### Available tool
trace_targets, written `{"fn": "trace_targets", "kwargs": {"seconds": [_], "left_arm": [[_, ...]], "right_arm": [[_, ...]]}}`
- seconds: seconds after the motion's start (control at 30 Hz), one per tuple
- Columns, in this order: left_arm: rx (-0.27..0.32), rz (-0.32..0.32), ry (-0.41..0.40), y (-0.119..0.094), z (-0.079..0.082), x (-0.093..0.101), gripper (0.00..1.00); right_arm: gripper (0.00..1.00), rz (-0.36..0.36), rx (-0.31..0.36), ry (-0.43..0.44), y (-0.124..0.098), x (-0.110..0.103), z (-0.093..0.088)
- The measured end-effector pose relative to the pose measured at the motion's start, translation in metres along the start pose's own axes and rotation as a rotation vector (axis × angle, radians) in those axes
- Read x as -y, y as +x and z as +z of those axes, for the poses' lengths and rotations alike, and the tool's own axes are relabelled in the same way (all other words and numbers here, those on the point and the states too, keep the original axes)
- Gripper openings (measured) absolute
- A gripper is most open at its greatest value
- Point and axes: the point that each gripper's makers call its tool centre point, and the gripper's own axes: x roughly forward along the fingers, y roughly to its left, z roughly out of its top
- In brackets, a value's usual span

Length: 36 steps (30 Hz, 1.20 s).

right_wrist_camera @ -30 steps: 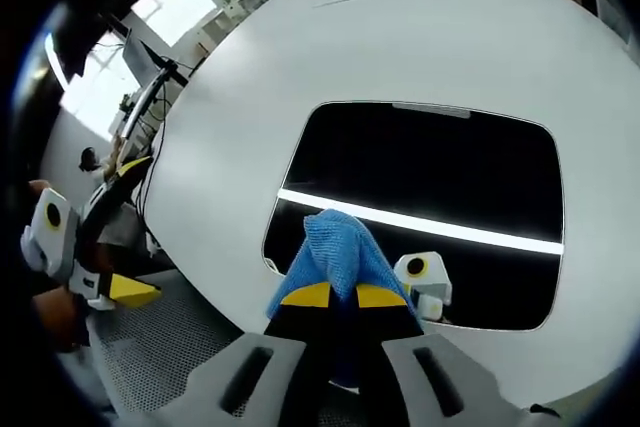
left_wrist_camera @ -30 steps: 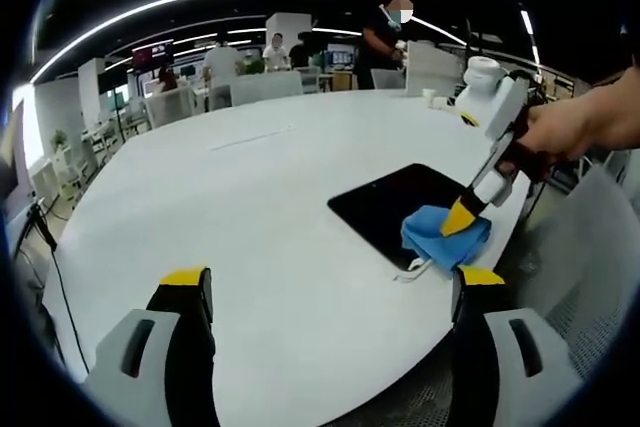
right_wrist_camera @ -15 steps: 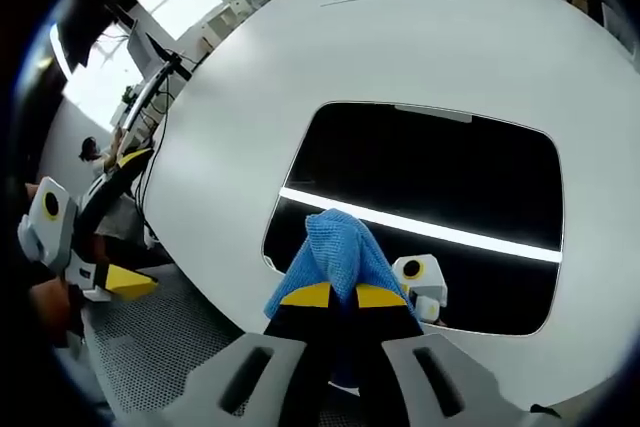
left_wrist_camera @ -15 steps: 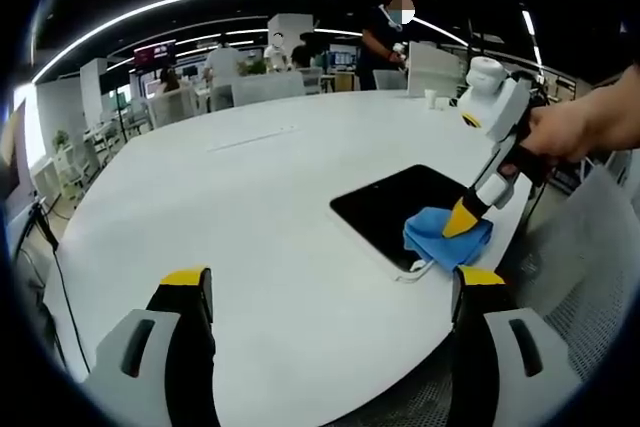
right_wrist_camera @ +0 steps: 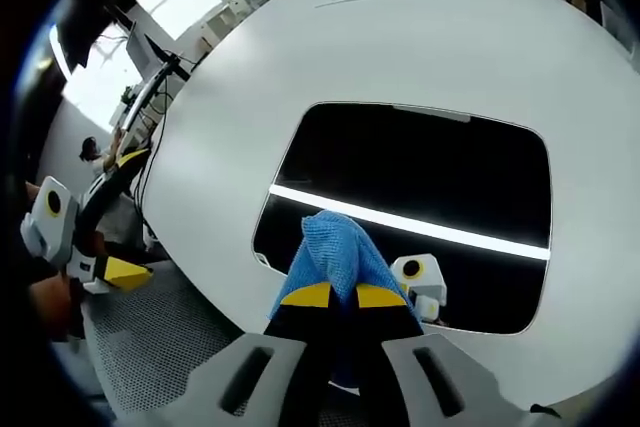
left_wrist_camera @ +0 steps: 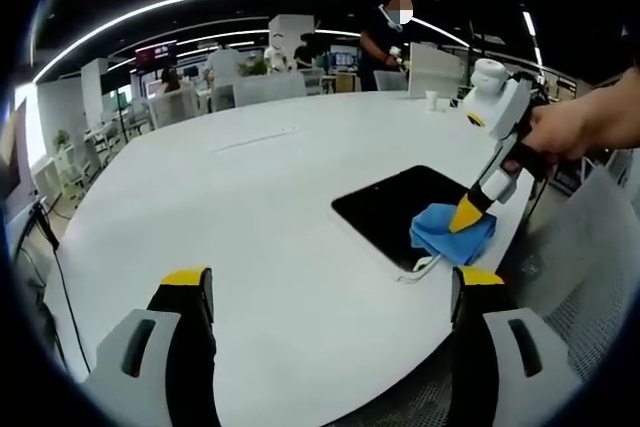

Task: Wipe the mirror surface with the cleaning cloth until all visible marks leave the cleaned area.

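Observation:
A dark rectangular mirror (right_wrist_camera: 420, 182) lies flat on the round white table (right_wrist_camera: 300, 57), with a bright light strip reflected across it. My right gripper (right_wrist_camera: 343, 296) is shut on a blue cleaning cloth (right_wrist_camera: 330, 252), which presses on the mirror's near edge. In the left gripper view the mirror (left_wrist_camera: 400, 209) lies to the right, the cloth (left_wrist_camera: 452, 232) bunched on its near right corner under the right gripper (left_wrist_camera: 466, 215), held by a hand. My left gripper (left_wrist_camera: 330, 282) hovers open over the table's near edge, nothing between its fingers.
The left gripper (right_wrist_camera: 100, 272) shows at the left of the right gripper view, beyond the table's edge. A small white cup (left_wrist_camera: 429, 98) stands at the table's far side. People and desks fill the background office. A mesh chair (left_wrist_camera: 590, 277) stands at the right.
The cloth and right gripper have slid slightly to the right along the mirror's near edge. My left gripper has stayed where it was.

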Motion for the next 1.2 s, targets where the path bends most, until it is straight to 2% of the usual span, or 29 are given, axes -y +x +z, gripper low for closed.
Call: {"fn": "trace_targets", "kwargs": {"seconds": [0.1,0.2,0.57,0.83,1.2], "left_arm": [[-0.009,0.002,-0.017,0.000,-0.002,-0.002,0.98],[0.007,0.003,-0.005,0.000,0.000,-0.002,0.98],[-0.002,-0.001,0.001,0.000,0.000,-0.001,0.97],[-0.005,0.000,-0.002,0.000,-0.001,-0.001,0.97],[-0.003,-0.001,0.002,0.001,-0.001,-0.002,0.97]], "right_arm": [[0.01,-0.001,0.001,0.007,0.000,0.004,0.000],[0.01,-0.004,0.002,0.010,0.000,0.006,-0.001],[0.01,-0.019,0.007,0.035,-0.009,0.020,-0.004],[0.01,-0.028,0.005,0.044,-0.007,0.031,-0.002],[0.01,-0.021,0.000,0.050,-0.008,0.029,-0.001]]}}
